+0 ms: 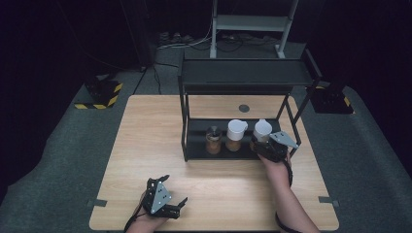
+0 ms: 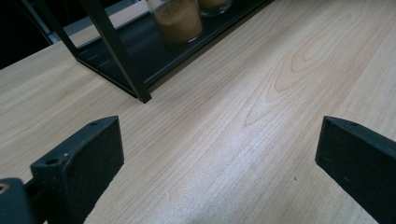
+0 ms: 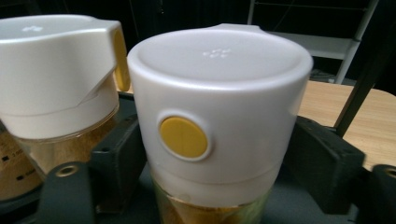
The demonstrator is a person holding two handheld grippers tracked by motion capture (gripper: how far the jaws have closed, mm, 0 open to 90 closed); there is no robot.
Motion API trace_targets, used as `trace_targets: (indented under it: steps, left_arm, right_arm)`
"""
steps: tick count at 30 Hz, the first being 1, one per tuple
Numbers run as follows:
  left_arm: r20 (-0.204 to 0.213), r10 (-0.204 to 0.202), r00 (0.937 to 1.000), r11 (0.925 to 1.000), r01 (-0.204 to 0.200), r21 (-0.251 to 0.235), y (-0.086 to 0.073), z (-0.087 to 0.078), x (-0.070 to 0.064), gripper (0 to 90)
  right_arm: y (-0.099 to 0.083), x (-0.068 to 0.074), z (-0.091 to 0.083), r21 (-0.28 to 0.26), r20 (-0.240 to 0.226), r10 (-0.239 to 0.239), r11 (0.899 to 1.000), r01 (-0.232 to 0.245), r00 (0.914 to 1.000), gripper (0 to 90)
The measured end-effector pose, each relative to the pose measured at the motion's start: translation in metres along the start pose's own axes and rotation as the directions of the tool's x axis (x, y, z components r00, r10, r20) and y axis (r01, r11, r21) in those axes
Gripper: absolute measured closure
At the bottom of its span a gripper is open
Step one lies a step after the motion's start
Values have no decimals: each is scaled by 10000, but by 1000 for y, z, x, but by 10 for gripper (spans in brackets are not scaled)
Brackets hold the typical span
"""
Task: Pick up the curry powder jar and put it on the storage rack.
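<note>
A jar with a white lid (image 1: 262, 128) stands at the right end of the black rack's lower shelf (image 1: 197, 150). My right gripper (image 1: 262, 144) is shut on it, one jaw pressed to each side. In the right gripper view the gripper (image 3: 219, 158) hugs this jar (image 3: 219, 70), which has a yellow button (image 3: 183, 136) on its lid and amber contents below. My left gripper (image 1: 175, 190) rests near the table's front edge, open and holding nothing. In the left gripper view its jaws (image 2: 219, 154) stand wide apart over bare wood.
A second white-lidded jar (image 1: 236, 133) (image 3: 56, 70) stands close to the left of the held one. A small dark-capped jar (image 1: 213, 140) is further left. The rack's upper shelf (image 1: 245, 75) overhangs them. The wooden table (image 1: 145, 136) surrounds the rack. A rack post (image 2: 116, 51) rises ahead of the left gripper.
</note>
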State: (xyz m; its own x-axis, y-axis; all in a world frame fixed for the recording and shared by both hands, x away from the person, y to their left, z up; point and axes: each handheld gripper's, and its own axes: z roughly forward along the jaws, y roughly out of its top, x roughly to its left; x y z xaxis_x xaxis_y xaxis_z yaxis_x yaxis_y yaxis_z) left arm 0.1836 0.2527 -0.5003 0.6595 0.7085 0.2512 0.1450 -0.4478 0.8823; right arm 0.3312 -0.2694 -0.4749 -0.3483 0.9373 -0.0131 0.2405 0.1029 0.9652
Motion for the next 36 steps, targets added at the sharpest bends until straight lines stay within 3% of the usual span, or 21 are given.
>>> trace_targets:
  steps: [14, 18, 36]
  left_arm:
    - [20, 36, 10000, 10000, -36, 4, 0, 0, 0, 14]
    - [21, 45, 10000, 10000, -45, 22, 0, 0, 0, 14]
    - [-10, 138, 9999, 9999, -138, 53, 1, 1, -1, 14]
  right_arm:
    - [0, -3, -2, 130, -58, 226, 9997, -225, 9997, 158]
    - [0, -5, -6, 11, -239, 287, 9996, -287, 9993, 42]
    - [9, -3, -27, -168, -526, 133, 9998, -142, 9985, 0]
